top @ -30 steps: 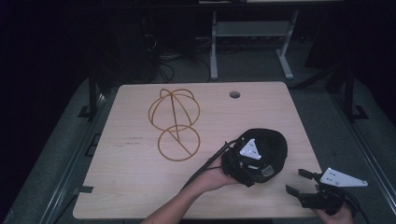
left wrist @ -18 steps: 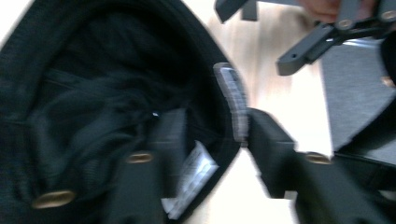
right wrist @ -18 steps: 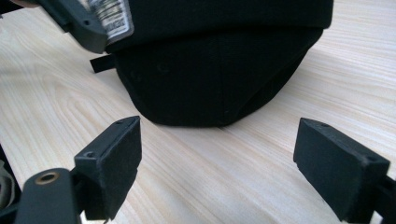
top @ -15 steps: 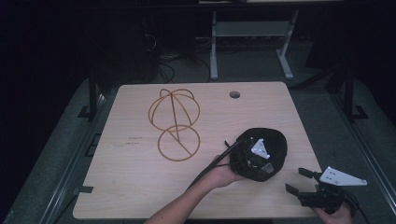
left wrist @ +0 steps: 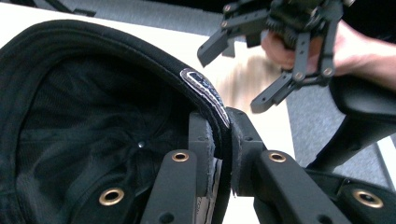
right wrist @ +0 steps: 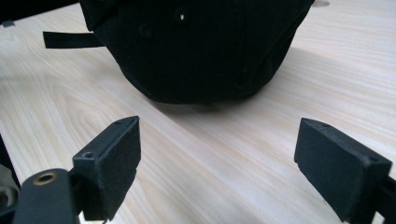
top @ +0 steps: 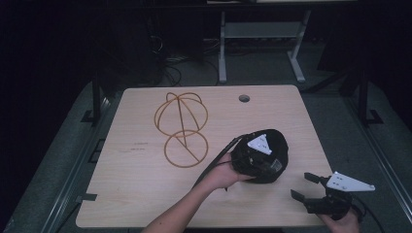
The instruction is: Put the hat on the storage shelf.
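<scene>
Table [top: 145, 194], pale wood, round hole [top: 244, 98] near far edge. Wire stand [top: 182, 128] lies left of centre, well apart from the cap. Black cap [top: 277, 145] near right front, hollow side toward left gripper [left wrist: 223, 140], whose jaws have just clamped its rim. Right gripper [top: 303, 187] wide open, near cap, empty.

A pale wooden counter [top: 145, 194] stands on a grey floor [top: 340, 131] in a dark room. Behind it, a white metal frame [top: 260, 36] rises beside tangled cables [top: 170, 53].
</scene>
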